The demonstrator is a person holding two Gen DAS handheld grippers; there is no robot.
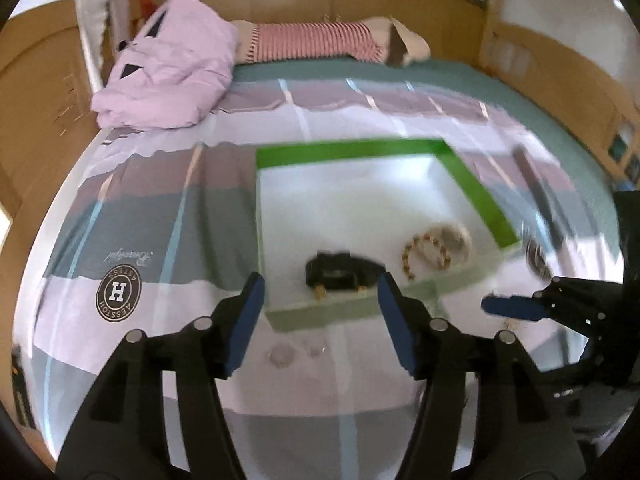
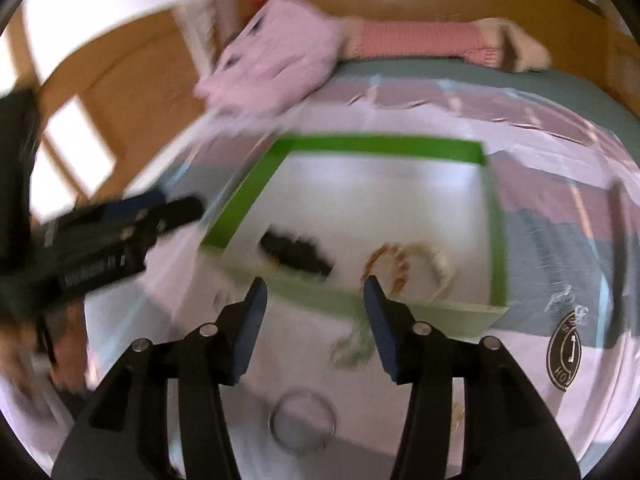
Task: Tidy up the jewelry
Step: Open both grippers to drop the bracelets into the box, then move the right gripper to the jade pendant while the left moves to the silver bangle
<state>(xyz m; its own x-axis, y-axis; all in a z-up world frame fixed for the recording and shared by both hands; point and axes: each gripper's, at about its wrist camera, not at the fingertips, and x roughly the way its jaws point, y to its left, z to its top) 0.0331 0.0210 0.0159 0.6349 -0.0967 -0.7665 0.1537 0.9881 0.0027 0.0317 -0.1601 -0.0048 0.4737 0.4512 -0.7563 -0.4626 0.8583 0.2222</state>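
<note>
Nearest the right gripper (image 2: 314, 326), a thin ring (image 2: 302, 420) lies loose on the bedsheet (image 2: 560, 248), under and between the spread, empty fingers. A small pale tangle (image 2: 352, 346) — too blurred to identify — lies just beyond it, short of the box wall. The left gripper (image 1: 320, 322) likewise stands open and empty, straddling the near corner of the green box (image 1: 352, 148); two small clear pieces (image 1: 296, 350) rest on the sheet below it.

Inside the box lie a black piece (image 1: 340, 270) near the front wall and a pair of beaded bracelets (image 1: 436, 246) towards the right wall, apparently touching each other. Farther back, a pink bundle (image 1: 168, 72) and a striped cushion (image 1: 316, 42) sit at the head of the bed.

Likely risks: the ring is thin and flat on soft cloth, so closing fingers may pinch the sheet with it or push it into a fold. The low front wall could catch a carried piece. Both views are motion-blurred — a hurried approach may miss small items, and the two grippers, working close together at the box front, could collide.
</note>
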